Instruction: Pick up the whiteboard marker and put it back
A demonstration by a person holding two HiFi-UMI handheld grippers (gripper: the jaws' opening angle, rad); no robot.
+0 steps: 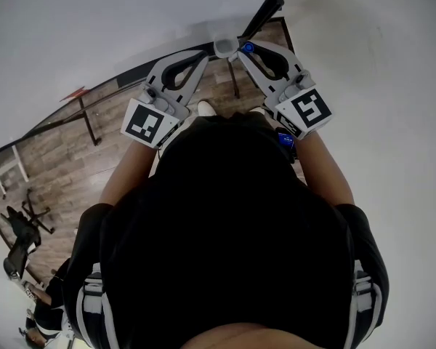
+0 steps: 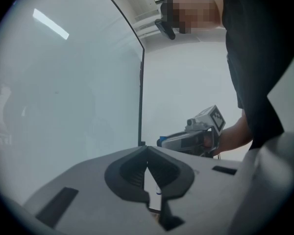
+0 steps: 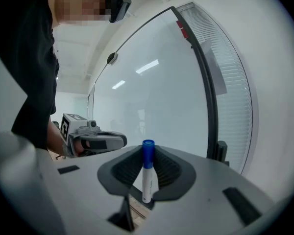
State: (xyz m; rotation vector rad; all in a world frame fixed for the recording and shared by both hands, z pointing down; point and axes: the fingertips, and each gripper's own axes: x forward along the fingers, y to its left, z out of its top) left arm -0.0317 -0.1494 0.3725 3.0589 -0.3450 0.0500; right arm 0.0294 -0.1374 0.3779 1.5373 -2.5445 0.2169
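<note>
The whiteboard marker (image 3: 147, 179), a white barrel with a blue cap, stands upright between the pads of my right gripper (image 3: 148, 152), which is shut on it. In the head view its blue cap (image 1: 248, 48) shows at the right gripper's (image 1: 241, 52) tip, close to the whiteboard's (image 1: 94, 27) lower corner. My left gripper (image 1: 208, 57) is beside it, almost tip to tip. Its jaws (image 2: 147, 150) are closed together with nothing between them. Each gripper sees the other: the right gripper (image 2: 162, 142) and the left gripper (image 3: 118, 141) are both held level in front of the board.
The whiteboard (image 3: 157, 97) has a black frame (image 2: 141, 97) and a tray ledge (image 1: 123, 78) along its bottom, with a small red item (image 1: 75, 91) on it. A white wall (image 1: 378, 64) is at right. Wooden floor (image 1: 65, 158) and an office chair (image 1: 20, 227) lie lower left.
</note>
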